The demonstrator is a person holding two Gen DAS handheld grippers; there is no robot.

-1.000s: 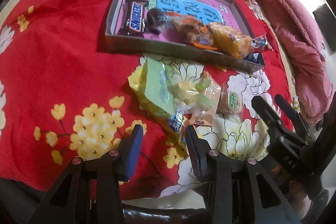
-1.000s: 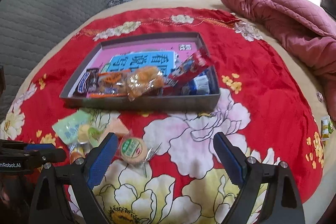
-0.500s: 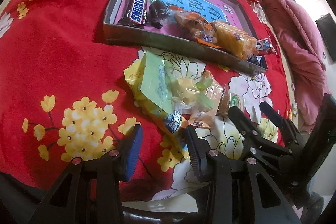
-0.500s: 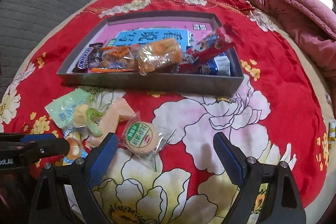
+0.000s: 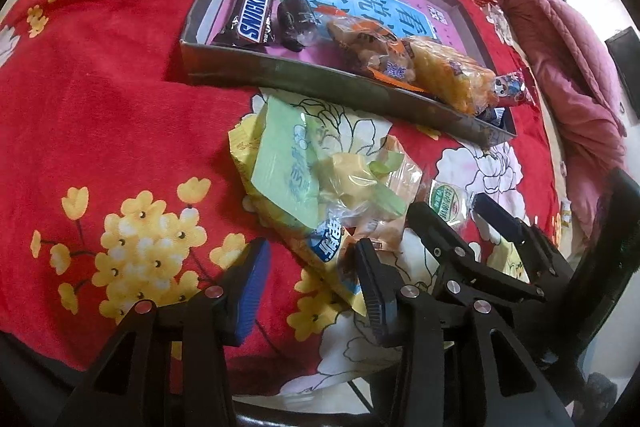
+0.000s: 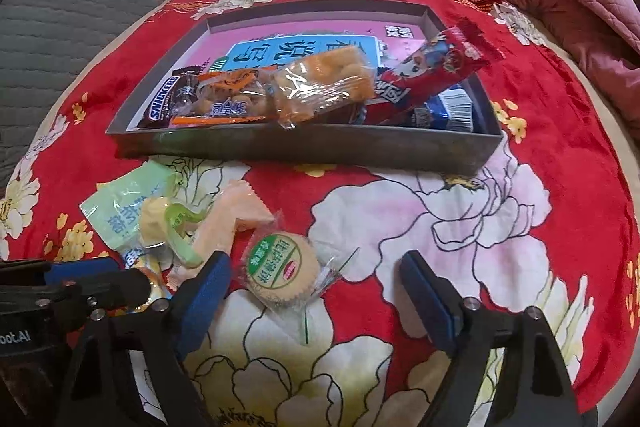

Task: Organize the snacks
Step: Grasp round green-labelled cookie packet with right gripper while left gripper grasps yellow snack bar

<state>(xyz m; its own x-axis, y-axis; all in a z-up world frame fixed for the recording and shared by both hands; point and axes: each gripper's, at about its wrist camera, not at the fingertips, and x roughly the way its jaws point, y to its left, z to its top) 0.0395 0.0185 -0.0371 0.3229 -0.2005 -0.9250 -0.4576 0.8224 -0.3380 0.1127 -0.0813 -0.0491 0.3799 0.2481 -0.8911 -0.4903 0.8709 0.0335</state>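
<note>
- We are lowering the right tool [image 6: 316, 291], its blue-padded jaws apart and just now narrowing, with nothing clamped yet.
- Between those jaws, closer to its left pad, the round cellophane-wrapped biscuit with a green label [image 6: 282, 269] is lying flat on the red floral bedspread [image 6: 560, 227].
- Our left tool [image 5: 310, 281] is standing half-open and empty over the heap of pale green and yellow snack packets [image 5: 320, 183] beside it, so the right hand is nearer the biscuit.
- Beyond, the shallow grey cardboard tray with a pink floor [image 6: 320, 147] is waiting, already holding several wrapped snacks.
</note>
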